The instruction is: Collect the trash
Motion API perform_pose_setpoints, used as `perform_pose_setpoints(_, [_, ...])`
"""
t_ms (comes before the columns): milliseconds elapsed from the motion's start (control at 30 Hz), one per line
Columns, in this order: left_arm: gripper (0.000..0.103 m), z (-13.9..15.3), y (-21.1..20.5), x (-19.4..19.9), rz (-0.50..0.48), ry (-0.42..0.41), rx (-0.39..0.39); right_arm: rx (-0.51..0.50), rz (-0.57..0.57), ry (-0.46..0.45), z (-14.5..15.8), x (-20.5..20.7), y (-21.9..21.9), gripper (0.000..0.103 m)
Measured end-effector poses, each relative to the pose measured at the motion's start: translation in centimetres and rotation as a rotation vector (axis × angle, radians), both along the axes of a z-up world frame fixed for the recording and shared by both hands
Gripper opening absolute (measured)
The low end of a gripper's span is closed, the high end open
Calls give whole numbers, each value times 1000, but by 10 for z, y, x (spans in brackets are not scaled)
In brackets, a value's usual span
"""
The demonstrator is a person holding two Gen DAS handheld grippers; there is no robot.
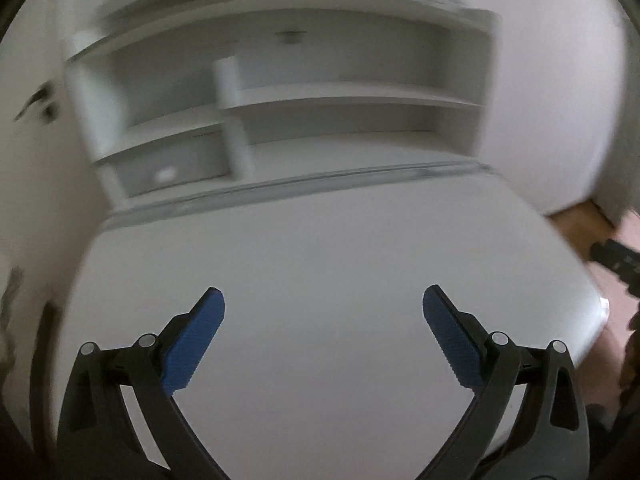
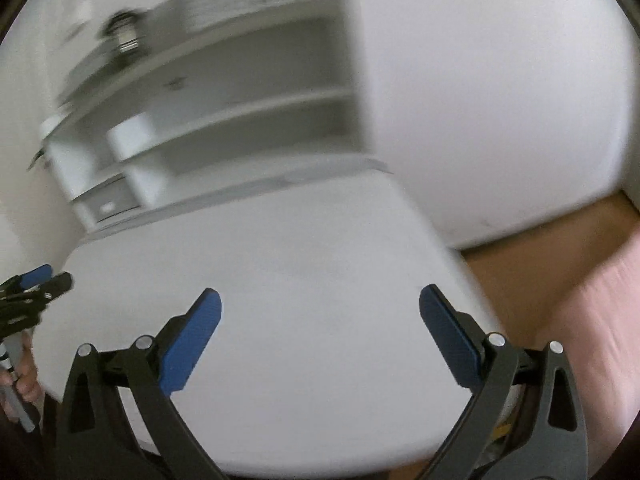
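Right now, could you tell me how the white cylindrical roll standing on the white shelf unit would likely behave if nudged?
The white cylindrical roll stands upright and tall for its width, so it would probably tip. Once down, its round form would likely roll along the white shelf unit. Blur hides its material, so its weight is unclear.

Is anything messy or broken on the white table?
Nothing stands out. The white table shows no spill or trash, and the shelf unit behind it looks whole, though blurred. Both the left gripper and right gripper are open with nothing between their jaws.
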State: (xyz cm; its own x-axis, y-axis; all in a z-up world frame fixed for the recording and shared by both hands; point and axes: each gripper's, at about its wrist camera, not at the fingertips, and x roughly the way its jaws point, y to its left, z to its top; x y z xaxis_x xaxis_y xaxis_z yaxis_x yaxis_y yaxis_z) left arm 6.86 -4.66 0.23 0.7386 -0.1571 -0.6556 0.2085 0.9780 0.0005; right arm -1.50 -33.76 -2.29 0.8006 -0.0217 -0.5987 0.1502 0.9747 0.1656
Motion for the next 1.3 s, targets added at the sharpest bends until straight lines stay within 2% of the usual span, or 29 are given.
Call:
perform_pose_setpoints(67, [96, -5, 30, -2, 74, 6, -4, -18, 84, 1, 6, 20, 31, 96])
perform_pose_setpoints(200, [96, -5, 66, -6, 139, 19, -35, -48, 171, -23, 13, 41, 71, 96])
perform_pose_setpoints(433, [96, -10, 72, -10, 142, 0, -32, -91, 225, -18, 3, 24, 103, 96])
perform_pose_setpoints(767, [96, 1, 59, -27, 101, -35, -23, -94, 218, -32, 5, 14, 105, 96])
perform_pose_setpoints(1300, [96, -1, 54, -27, 98, -21, -15, -101, 216, -44, 9, 8, 104, 96])
